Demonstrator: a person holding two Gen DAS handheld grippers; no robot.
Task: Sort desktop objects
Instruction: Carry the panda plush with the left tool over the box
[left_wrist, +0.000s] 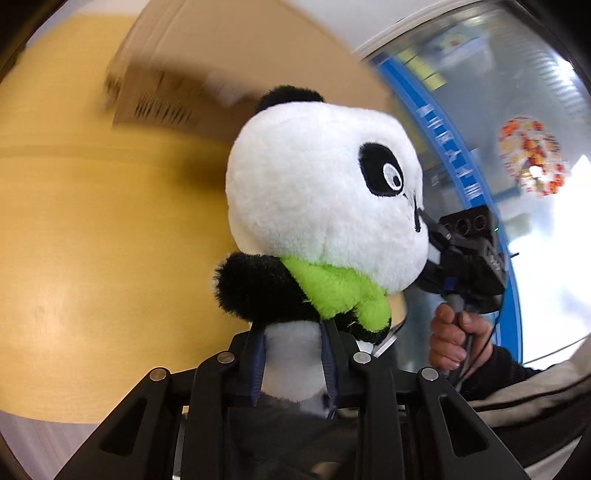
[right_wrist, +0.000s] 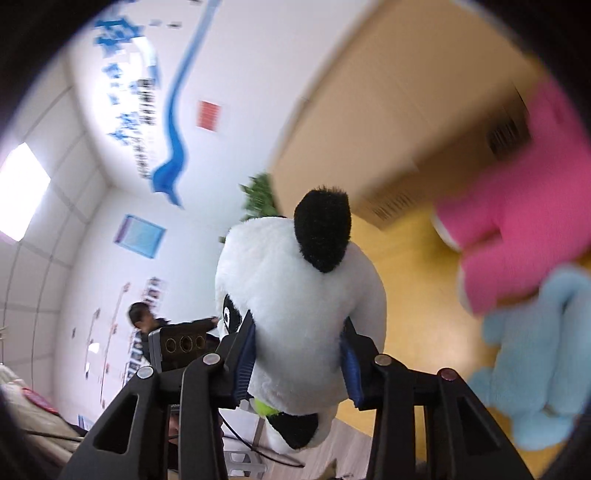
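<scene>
panda plush (left_wrist: 325, 206) pinched between both my grippers, lifted off the yellow counter (left_wrist: 92, 240).

my left gripper (left_wrist: 293, 363) clenches its white body, my right gripper (right_wrist: 299, 360) squeezes the head; fingers (right_wrist: 245, 354) sink into the pile. it looks light, soft and squashy, so i'd grip the firmer torso. cardboard box (right_wrist: 406, 110) behind, pink plush (right_wrist: 517, 221) and blue plush (right_wrist: 535, 350) beside.

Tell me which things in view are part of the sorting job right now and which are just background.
Part of the job:
- panda plush, gripped by both the left gripper and right gripper
- pink plush
- light blue plush
- cardboard box, probably the sorting bin

Just background:
- yellow table
- wall posters
- seated person
</scene>
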